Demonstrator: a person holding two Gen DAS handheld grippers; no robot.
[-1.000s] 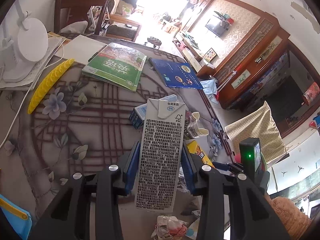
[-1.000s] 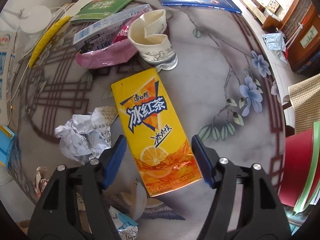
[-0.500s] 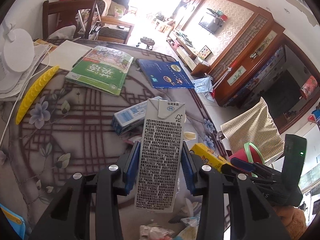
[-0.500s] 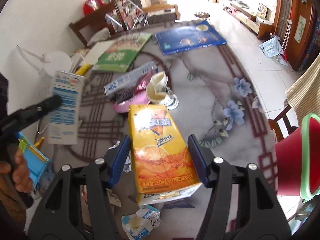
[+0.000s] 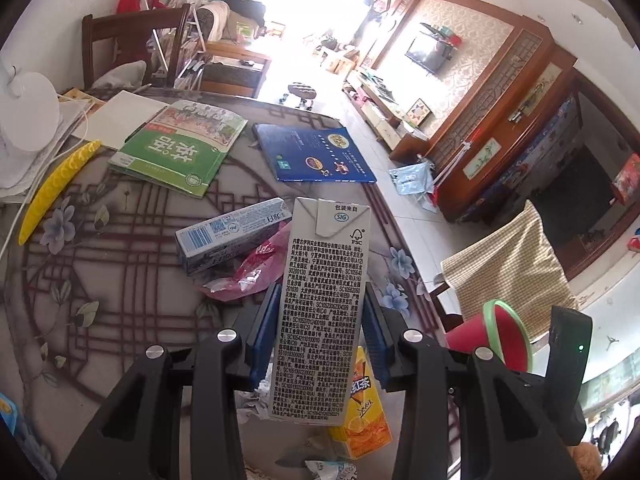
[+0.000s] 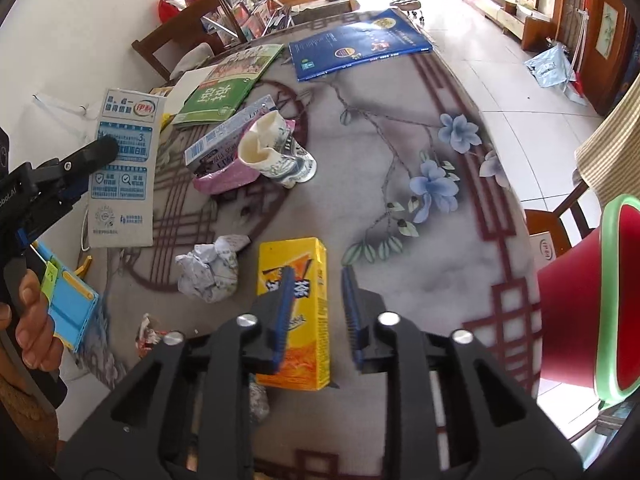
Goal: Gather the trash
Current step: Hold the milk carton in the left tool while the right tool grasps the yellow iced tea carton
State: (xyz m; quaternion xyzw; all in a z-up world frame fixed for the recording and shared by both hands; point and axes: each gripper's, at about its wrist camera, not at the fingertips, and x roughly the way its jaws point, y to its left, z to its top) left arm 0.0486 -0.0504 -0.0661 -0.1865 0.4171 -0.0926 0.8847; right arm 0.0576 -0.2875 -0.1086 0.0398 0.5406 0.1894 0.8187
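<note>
My left gripper (image 5: 318,332) is shut on a tall white milk carton (image 5: 320,312), held above the table; the carton also shows in the right wrist view (image 6: 124,168). My right gripper (image 6: 318,312) holds a yellow iced tea carton (image 6: 296,312) tilted between its blue pads; the right pad stands slightly off the carton's side. The tea carton shows below the milk carton in the left wrist view (image 5: 362,420). A red bin with a green rim (image 6: 580,304) hangs off the table's right edge.
On the table lie a crumpled paper ball (image 6: 210,272), a crushed paper cup (image 6: 276,152), a pink wrapper (image 6: 224,180), a toothpaste box (image 5: 232,240), a green book (image 5: 180,144) and a blue book (image 6: 360,44). A blue holder (image 6: 68,304) sits at the left.
Both grippers have risen and drawn back from the table with their cartons. The tea carton has turned edge-on in the right gripper, and the red bin has come closer.
</note>
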